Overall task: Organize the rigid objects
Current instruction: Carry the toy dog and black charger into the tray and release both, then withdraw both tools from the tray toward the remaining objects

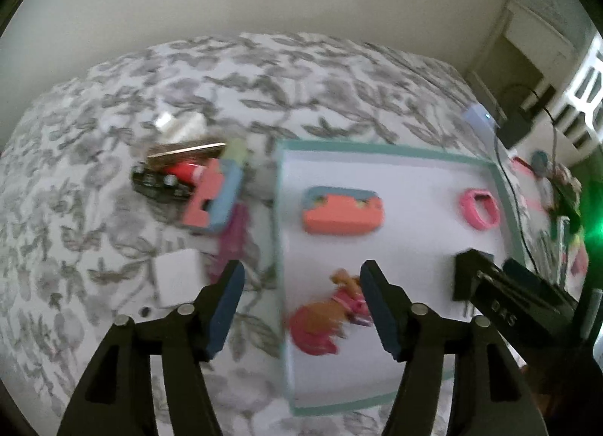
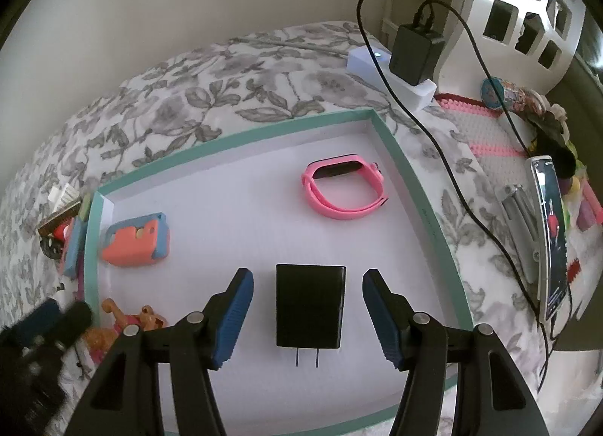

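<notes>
Both hand-held grippers open, empty: right hand-held gripper [image 2: 307, 319] straddles black charger [image 2: 309, 306], left [image 1: 301, 308] over toy figure [image 1: 328, 317], both seemingly released into teal-rimmed tray [image 2: 233, 136] w/ pink watch [image 2: 345, 185] for sorting.

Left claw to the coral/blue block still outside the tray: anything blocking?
Nothing visible blocks it. The left claw hangs open over the tray's teal wall; the coral and blue block lies on the bedspread beyond, its top exposed, though it is packed against a red and black toy.

Left gripper [image 1: 301, 304]: black angular arms, blue ribbed pads, silver round pivot screws. Right gripper [image 2: 307, 317]: same build; white lettering on black body, seen from left camera.
</notes>
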### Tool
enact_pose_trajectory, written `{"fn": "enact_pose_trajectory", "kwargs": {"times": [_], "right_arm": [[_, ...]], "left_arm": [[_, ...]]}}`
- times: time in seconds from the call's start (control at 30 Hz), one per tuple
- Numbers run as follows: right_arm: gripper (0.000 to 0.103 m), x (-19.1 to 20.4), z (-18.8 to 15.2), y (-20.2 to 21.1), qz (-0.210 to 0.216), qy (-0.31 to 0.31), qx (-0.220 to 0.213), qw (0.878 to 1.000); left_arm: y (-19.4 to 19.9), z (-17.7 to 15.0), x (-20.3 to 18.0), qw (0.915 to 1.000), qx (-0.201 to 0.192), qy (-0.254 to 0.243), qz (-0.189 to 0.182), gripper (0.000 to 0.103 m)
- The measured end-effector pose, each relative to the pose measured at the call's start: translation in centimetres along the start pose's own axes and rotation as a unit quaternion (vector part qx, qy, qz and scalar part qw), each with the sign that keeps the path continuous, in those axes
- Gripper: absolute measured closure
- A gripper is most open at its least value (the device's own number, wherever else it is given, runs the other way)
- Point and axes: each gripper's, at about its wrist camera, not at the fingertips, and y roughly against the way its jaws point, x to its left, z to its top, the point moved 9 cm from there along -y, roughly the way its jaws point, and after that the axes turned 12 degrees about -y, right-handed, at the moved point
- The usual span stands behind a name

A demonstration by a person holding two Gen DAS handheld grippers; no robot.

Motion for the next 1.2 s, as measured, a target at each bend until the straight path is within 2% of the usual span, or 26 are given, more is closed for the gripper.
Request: {"fn": "enact_pose_trajectory", "kwargs": {"times": [0.03, 0.07, 0.1, 0.13, 0.27, 0.33, 0.5, 0.67, 1.0, 1.2], "right_arm": [[0.039, 0.1, -0.1, 0.0, 0.0, 0.002, -0.001, 1.0], [0.038, 0.2, -0.1, 0.0, 0.0, 0.006, -0.001, 1.0], [0.033, 0.4, -0.2, 0.0, 0.001, 0.009, -0.002, 1.0], [0.026, 0.7, -0.2, 0.0, 0.002, 0.014, -0.004, 1.0], [0.024, 1.6, -0.2, 0.3, 0.013, 0.031, -0.014, 0.999], [0.014, 2.1, -0.2, 0.5, 0.018, 0.041, -0.021, 0.999], [0.0, 3.1, 0.1, 1.2, 0.035, 0.052, -0.042, 0.997], [0.0, 3.4, 0.4, 1.8, 0.039, 0.055, -0.06, 0.996], [0.0, 3.4, 0.5, 2.0, 0.053, 0.035, -0.057, 0.996], [0.0, 6.7, -0.7, 3.4, 0.087, 0.069, -0.059, 0.992]], "left_arm": [[-0.1, -0.1, 0.5, 0.9999, 0.001, 0.005, 0.011, 0.036], [-0.1, -0.1, 1.0, 0.9997, 0.001, 0.009, 0.021, 0.026], [-0.2, -0.2, 1.5, 0.9994, 0.001, 0.012, 0.031, 0.013], [-0.3, -0.2, 2.1, 0.9989, -0.002, 0.017, 0.045, 0.01], [-0.2, -0.4, 3.7, 0.9972, -0.006, 0.028, 0.069, 0.01], [0.0, -0.4, 4.3, 0.9966, -0.009, 0.036, 0.074, 0.008], [0.4, -0.4, 5.5, 0.9954, -0.014, 0.053, 0.079, 0.005], [1.1, -0.3, 6.8, 0.9935, -0.026, 0.064, 0.091, 0.005], [3.1, 0.3, 9.1, 0.9903, -0.058, 0.073, 0.103, 0.005], [3.7, -0.5, 10.9, 0.9894, -0.055, 0.093, 0.097, 0.005]]}}
